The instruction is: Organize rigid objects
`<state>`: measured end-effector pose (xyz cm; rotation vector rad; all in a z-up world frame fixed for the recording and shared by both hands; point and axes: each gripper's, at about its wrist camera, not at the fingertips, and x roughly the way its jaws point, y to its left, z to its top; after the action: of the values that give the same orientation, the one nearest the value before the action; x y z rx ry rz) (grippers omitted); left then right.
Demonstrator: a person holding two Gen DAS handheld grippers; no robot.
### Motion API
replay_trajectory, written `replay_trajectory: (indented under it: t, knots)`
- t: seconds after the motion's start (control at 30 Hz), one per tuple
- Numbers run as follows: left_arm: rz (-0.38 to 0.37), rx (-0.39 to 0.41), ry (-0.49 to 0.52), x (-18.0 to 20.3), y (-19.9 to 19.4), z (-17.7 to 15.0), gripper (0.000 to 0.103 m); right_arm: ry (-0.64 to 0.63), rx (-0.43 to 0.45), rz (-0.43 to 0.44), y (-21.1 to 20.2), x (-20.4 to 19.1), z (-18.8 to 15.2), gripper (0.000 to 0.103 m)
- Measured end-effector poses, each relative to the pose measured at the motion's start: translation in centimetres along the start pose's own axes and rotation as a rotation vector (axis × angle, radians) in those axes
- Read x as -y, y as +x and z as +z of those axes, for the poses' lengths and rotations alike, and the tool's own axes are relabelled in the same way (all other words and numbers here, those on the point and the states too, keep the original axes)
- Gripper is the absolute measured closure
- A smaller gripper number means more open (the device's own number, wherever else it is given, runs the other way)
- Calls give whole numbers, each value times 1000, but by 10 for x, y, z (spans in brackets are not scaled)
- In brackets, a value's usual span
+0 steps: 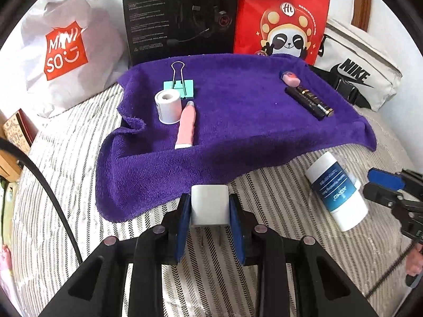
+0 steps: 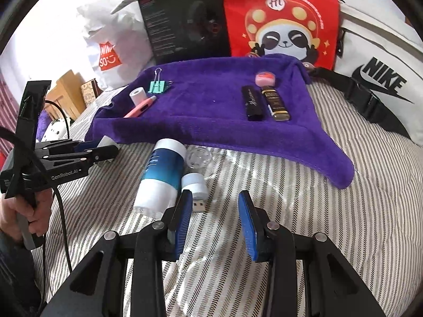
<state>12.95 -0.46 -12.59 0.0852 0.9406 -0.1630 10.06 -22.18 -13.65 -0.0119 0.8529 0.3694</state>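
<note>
Pinched in my left gripper (image 1: 210,208) — a white plug (image 1: 209,204); thin hold, could twist free; right gripper (image 2: 215,208) spread, empty — may nudge bottle (image 2: 161,174).

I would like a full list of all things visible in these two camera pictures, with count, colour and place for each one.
towel: 1, purple, spread on the striped bed cover
binder clip: 1, mint green, towel's far left
paper roll: 1, white, beside the clip
pink pen: 1, pink, beside the roll
eraser: 1, pink, towel's far right
dark tubes: 2, black and gold-brown, below the eraser
bottle: 1, white and blue, lying off the towel
USB stick: 1, white and pale blue, beside the bottle
clear cap: 1, transparent, above the stick
charger plug: 1, white, between the left jaws
bags and box: behind the towel
left gripper: shut on the plug
right gripper: open, empty
</note>
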Motion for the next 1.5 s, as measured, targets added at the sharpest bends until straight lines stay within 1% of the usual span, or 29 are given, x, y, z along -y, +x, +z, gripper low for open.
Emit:
replay_trajectory:
  t: [0.03,0.13,0.27,0.37,0.5,0.57,0.6,0.7,0.83,0.93,1.03,1.2,1.33,1.5]
  knots:
    - [19,6,15,3,3,-3,76,-8,0,5,0,-2,0,66]
    - [35,43,38,6,1,-7,76,-37,-9,-5,5,-9,1,66]
    - [-1,44,6,0,1,-7,77,-71,-24,-22,15,-16,3,66]
    - [-11,45,-2,-2,1,-8,77,-89,-31,-43,21,-20,3,66]
    - [-15,44,-4,-2,2,-9,77,-114,-17,-63,29,-25,1,69]
    - [-24,44,-10,-3,2,-9,77,-136,-12,-81,31,-29,1,72]
    - [-30,45,-15,-4,2,-9,77,-140,-11,-78,31,-30,2,76]
    - [-35,45,-18,-4,2,-9,77,-133,-12,-70,29,-27,2,76]
    - [-26,45,-11,-4,2,-9,77,-123,-4,-110,19,-19,-3,76]
    - [-27,45,-11,-4,2,-9,77,-99,-3,-109,19,-12,-7,76]
    - [-24,45,-9,-3,2,-9,77,-110,-5,-124,20,-14,-6,76]
    - [-24,45,-7,-3,2,-9,77,-88,-5,-96,20,-10,-6,74]
    - [-31,45,-9,-3,2,-9,77,-104,-5,-116,21,-12,-7,75]
    - [-38,45,-13,-4,3,-9,77,-102,-5,-114,21,-13,-7,75]
